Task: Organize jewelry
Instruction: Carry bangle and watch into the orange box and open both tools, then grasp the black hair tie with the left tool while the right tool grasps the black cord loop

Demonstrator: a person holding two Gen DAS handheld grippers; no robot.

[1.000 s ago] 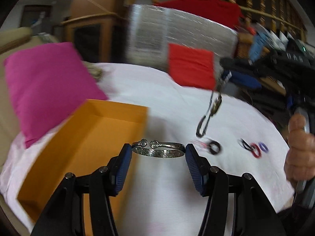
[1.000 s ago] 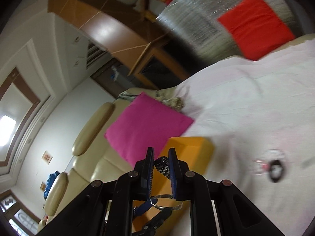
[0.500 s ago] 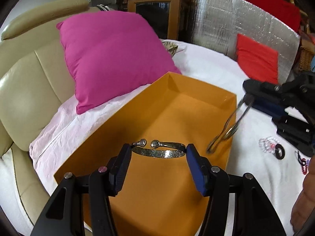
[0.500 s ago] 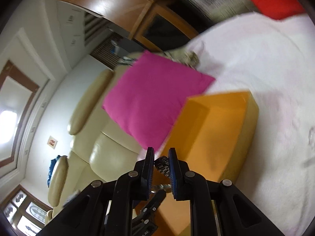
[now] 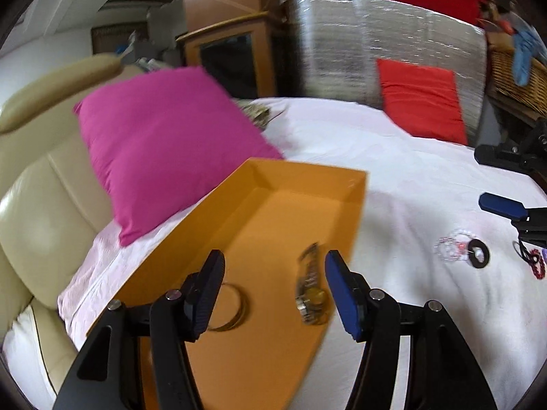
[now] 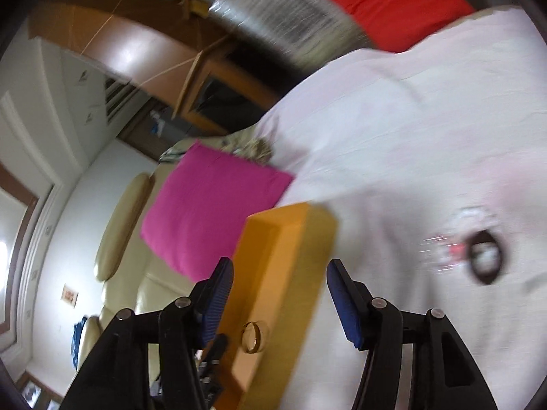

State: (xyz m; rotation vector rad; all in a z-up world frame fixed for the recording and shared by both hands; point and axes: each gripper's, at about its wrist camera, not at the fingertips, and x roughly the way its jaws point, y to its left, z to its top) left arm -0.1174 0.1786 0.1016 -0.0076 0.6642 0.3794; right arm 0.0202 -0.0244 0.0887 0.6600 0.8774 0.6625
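From the left wrist, our left tongs (image 5: 273, 294) stand released over the orange box (image 5: 259, 212), which sits at the left edge of the white-covered bed (image 5: 393, 157). The bangle (image 5: 229, 307) lies on the box floor just beside the left pad; the watch (image 5: 309, 290) lies near the right pad. More pieces (image 5: 461, 249) wait toward the right edge. Next we'd lift clear without nudging the box.

From the right wrist, our right tongs (image 6: 280, 294) have just been opening and hold nothing; the bangle (image 6: 253, 336) lies in the box (image 6: 290, 239) below them. The watch isn't visible here. We'd swing toward the remaining pieces (image 6: 478, 256).
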